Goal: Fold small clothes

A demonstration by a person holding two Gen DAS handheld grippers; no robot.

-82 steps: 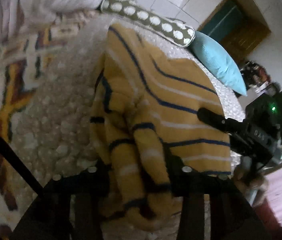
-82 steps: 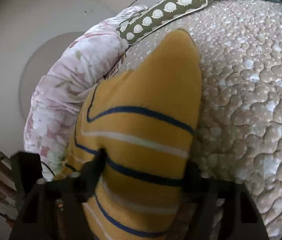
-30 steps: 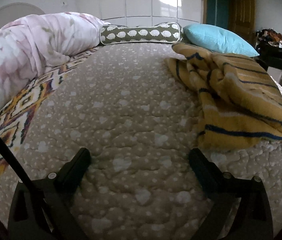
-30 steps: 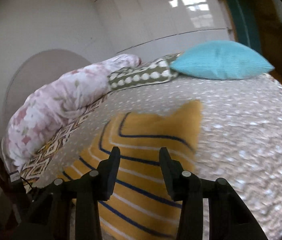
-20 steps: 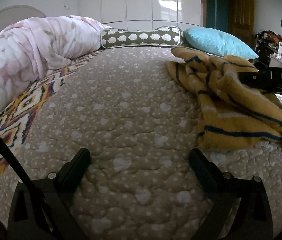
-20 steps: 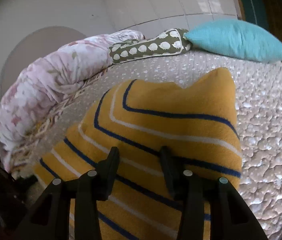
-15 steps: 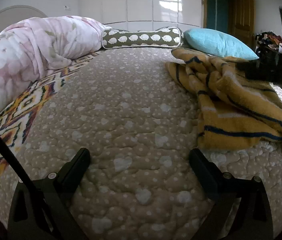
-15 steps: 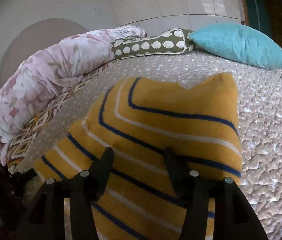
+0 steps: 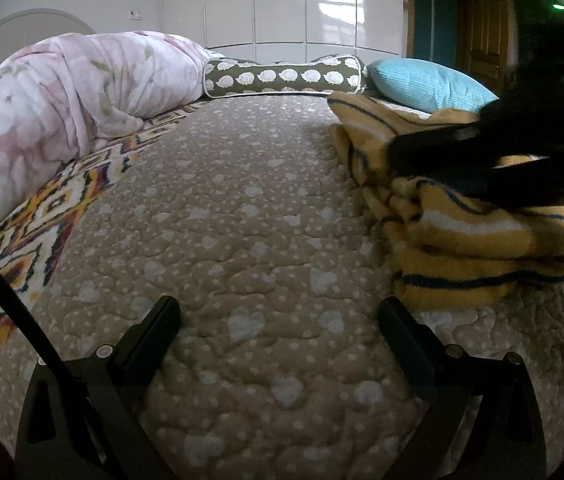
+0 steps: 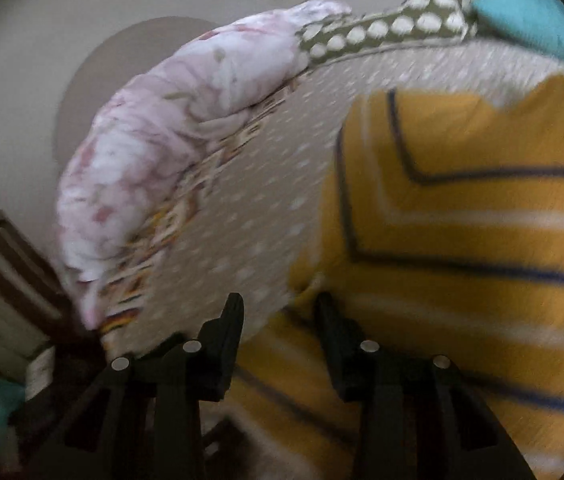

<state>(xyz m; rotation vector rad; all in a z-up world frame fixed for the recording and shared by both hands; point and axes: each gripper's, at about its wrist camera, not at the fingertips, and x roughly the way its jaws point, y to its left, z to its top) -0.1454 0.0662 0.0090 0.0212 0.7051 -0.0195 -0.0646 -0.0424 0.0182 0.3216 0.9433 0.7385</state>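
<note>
Sweater (image 9: pixel 461 236), yellow with dark and white stripes, lies bunched on the bed (image 9: pixel 242 220) toward its right side, near the blue pillow (image 9: pixel 421 84) | left hand-held gripper (image 9: pixel 278 320): jaws wide, nothing between, over bare quilt | right hand-held gripper (image 10: pixel 278 316): jaws narrow and just been closing, at the sweater's left edge, no clear grip.

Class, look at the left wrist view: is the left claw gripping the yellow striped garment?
No. The left claw stands open over bare quilt; the garment lies apart.

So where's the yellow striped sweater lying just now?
The yellow striped sweater lies bunched on the quilted bedspread, right side of the left wrist view, just before the blue pillow.
</note>
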